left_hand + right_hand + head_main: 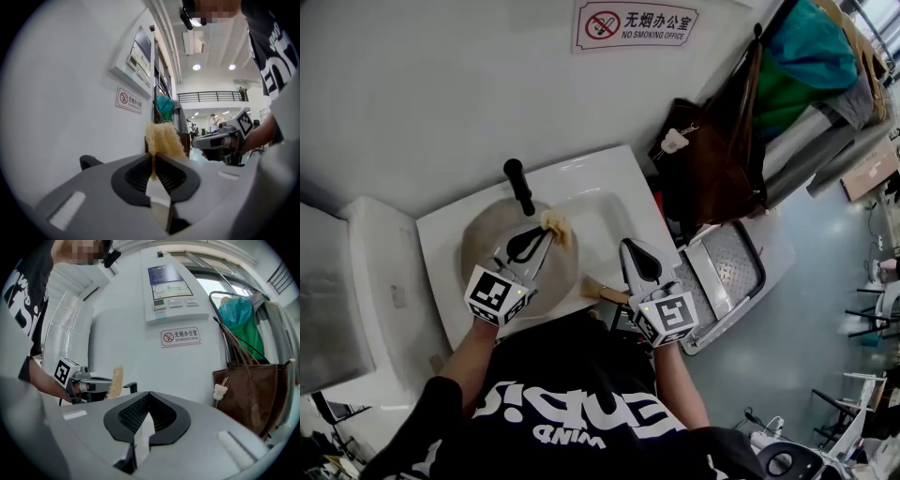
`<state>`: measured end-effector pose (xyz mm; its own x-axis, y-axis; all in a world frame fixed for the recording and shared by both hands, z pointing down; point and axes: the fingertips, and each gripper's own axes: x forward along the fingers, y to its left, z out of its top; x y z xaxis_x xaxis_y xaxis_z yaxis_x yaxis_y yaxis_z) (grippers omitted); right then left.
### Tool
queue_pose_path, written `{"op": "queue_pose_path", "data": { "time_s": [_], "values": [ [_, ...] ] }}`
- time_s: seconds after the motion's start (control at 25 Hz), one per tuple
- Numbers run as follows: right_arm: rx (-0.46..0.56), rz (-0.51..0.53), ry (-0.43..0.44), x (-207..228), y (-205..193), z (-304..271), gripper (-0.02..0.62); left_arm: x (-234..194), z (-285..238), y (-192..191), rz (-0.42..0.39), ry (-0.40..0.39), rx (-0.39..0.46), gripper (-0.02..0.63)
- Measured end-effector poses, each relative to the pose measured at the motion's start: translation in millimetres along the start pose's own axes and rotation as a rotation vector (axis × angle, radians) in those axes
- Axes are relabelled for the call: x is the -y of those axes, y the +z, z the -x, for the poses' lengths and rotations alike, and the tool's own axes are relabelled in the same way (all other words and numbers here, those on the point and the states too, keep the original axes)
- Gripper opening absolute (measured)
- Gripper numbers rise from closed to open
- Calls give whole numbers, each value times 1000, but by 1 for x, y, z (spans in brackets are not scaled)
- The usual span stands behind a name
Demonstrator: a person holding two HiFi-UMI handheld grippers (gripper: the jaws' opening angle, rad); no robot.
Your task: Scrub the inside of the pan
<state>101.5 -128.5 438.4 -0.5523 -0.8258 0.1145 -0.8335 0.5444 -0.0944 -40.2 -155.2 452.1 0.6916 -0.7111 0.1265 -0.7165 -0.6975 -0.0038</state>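
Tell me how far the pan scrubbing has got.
Done: the left gripper has the scrub pad clamped. In hand: the pad is held above the pan in the sink, off its surface. Left: scrubbing the inside; the right gripper is shut, empty.

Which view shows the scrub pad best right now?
The left gripper view: the scrub pad fills the middle, pinched in the left gripper. The head view shows it small over the pan; the right gripper view, edge-on and small.
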Motion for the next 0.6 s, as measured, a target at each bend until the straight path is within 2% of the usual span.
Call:
{"op": "queue_pose_path", "data": {
  "time_s": [0.2,0.6],
  "values": [
    [-7,-8,-15,4,-5,2,9,-2,5,-7,11,25,-9,21],
    [12,-5,-9,-1,-2,4,9,2,6,-11,28,23,-16,21]
  ]
}}
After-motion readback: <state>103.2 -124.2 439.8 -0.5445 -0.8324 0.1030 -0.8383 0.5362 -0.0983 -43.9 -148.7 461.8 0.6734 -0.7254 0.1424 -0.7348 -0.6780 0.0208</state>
